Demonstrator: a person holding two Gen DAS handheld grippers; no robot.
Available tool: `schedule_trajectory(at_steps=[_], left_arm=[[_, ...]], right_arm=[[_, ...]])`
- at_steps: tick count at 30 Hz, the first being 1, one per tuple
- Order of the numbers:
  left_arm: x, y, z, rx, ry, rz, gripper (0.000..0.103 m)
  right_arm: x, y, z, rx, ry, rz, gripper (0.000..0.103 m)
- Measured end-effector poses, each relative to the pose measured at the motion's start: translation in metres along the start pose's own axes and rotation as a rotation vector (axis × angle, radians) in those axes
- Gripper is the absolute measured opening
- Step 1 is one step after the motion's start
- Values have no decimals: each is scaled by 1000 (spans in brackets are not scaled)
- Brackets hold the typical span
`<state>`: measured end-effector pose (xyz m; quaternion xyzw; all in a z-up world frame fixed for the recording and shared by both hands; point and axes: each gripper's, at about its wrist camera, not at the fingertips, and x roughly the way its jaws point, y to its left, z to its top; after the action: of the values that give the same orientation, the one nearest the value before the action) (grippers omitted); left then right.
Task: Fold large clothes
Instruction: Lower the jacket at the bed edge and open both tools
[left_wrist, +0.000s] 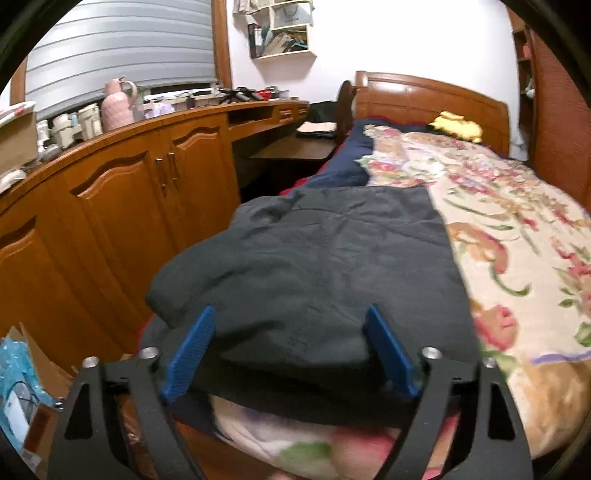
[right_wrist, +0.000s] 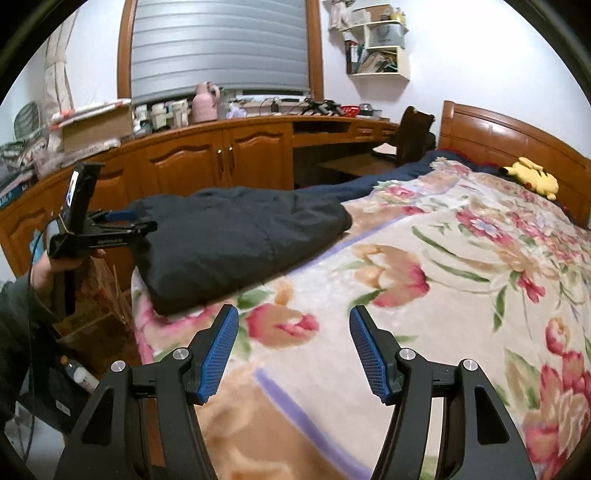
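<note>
Dark garment lies bunched at the near-left edge of the floral blanket. Left gripper stands wide open, its 2 fingers straddling the near hem without pinching it. Right gripper gapes empty over bare blanket. Risk: closing low may catch the blanket too, spoiling the fold.

The folded garment lies on the blanket at the bed's left edge. Cabinets stand beyond it to the left. A plush toy rests before the headboard.
</note>
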<state>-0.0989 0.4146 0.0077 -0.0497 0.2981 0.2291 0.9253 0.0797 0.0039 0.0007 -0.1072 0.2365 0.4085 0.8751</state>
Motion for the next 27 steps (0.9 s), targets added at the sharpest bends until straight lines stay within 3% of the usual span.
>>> schedule_trajectory(at_steps=[1, 4, 14, 16, 22, 27], left_arm=[[-4, -4, 0, 3, -10, 2, 103], [-22, -23, 2, 31, -51, 19, 103], [-52, -109, 7, 79, -105, -54, 103], [-55, -131, 8, 80, -120, -108, 103], [-59, -198, 5, 116, -127, -246, 103], [-54, -252, -3, 140, -69, -347, 103]], right_arm=[[-2, -2, -1, 5, -3, -4, 65], [-12, -11, -10, 19, -11, -24, 65], [-51, -46, -43, 85, -6, -88, 78], [-59, -51, -51, 98, -2, -122, 83], [-91, -67, -71, 136, 1, -202, 84], [-117, -83, -88, 180, 14, -265, 84]])
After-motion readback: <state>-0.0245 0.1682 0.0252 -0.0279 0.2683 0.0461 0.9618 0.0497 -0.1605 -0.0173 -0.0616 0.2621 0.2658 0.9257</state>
